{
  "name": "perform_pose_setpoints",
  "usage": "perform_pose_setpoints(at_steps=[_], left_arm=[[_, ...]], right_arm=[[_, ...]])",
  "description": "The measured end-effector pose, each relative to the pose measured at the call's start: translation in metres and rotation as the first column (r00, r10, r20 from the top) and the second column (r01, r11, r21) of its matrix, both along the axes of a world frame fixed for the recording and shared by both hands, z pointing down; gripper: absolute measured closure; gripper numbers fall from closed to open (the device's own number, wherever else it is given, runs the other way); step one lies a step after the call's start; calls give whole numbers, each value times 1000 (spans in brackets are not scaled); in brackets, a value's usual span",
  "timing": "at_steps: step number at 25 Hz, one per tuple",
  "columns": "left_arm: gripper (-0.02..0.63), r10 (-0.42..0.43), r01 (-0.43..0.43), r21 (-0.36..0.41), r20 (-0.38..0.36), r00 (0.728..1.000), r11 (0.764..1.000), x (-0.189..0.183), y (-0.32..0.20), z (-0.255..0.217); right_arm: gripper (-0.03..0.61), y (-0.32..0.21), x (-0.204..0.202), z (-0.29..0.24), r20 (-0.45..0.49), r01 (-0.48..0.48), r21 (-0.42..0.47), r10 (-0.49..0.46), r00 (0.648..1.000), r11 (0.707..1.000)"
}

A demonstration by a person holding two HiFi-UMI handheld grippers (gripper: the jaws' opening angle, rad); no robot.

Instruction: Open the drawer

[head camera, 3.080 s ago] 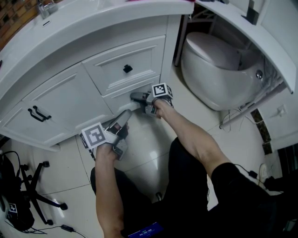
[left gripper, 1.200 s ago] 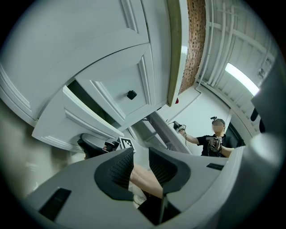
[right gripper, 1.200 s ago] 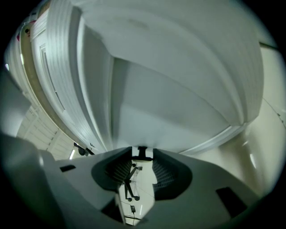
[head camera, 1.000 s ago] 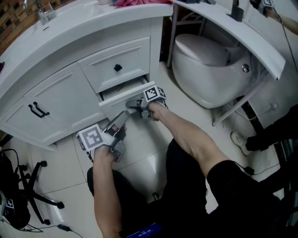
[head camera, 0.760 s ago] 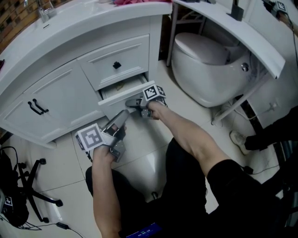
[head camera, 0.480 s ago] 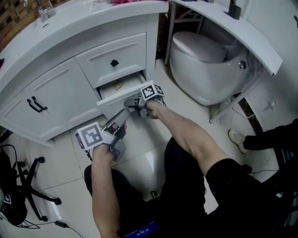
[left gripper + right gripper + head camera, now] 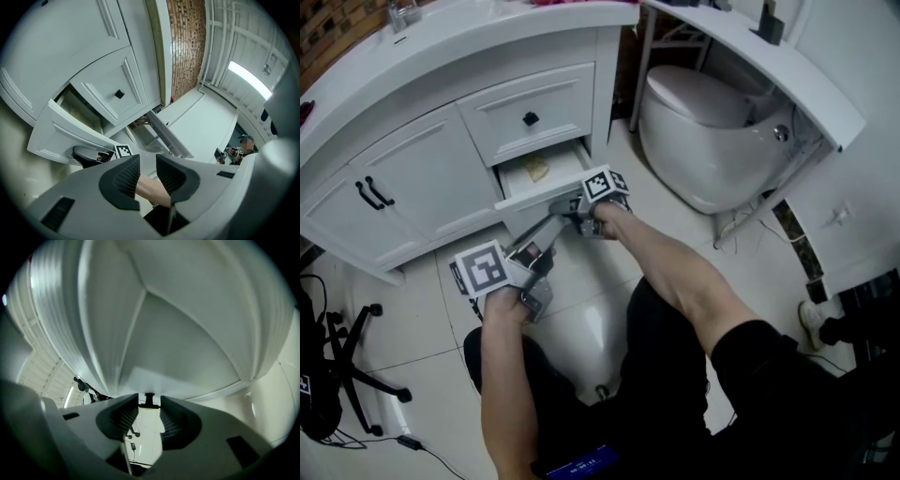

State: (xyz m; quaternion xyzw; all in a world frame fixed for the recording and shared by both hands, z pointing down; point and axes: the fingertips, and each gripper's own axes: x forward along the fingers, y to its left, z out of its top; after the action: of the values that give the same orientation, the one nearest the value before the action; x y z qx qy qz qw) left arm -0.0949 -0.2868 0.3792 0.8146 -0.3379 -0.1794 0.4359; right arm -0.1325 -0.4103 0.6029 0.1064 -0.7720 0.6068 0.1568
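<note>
Right gripper view: judged best to pull straight out along the runners, no twisting. Right gripper (image 7: 149,405) set narrow, pads clamped on the small black knob (image 7: 149,398) of the lower drawer (image 7: 539,193), which stands partly out of the white cabinet (image 7: 412,178). Left gripper (image 7: 148,174) slightly apart, empty, near the drawer front.

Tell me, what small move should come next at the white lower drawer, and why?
Probably pull the right gripper straight back: its jaws are closed on the small black knob of the white lower drawer, which is only partly open.
</note>
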Motion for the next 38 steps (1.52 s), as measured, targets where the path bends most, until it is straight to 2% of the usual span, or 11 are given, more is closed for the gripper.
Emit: perform_pose_setpoints(at_steps=[6, 10, 15, 22, 27, 38], left_arm=[[508, -16, 15, -18, -40, 999, 1000, 7, 14, -2], [508, -17, 17, 13, 5, 1000, 1000, 10, 22, -11], [508, -34, 34, -8, -11, 999, 999, 12, 32, -8], [508, -31, 31, 14, 13, 999, 999, 20, 42, -17], [508, -11, 12, 30, -18, 1000, 999, 36, 51, -25], [508, -27, 28, 48, -15, 1000, 998, 47, 77, -34]], right_arm=[[417, 15, 7, -1, -29, 39, 5, -39, 999, 999], [417, 22, 10, -1, -54, 60, 19, -59, 997, 998], [419, 32, 14, -2, -67, 74, 23, -73, 995, 997], [419, 46, 21, -1, -82, 83, 26, -80, 993, 996], [420, 55, 25, -2, -78, 87, 30, -85, 993, 996], [428, 73, 32, -5, -92, 95, 49, -90, 992, 994]])
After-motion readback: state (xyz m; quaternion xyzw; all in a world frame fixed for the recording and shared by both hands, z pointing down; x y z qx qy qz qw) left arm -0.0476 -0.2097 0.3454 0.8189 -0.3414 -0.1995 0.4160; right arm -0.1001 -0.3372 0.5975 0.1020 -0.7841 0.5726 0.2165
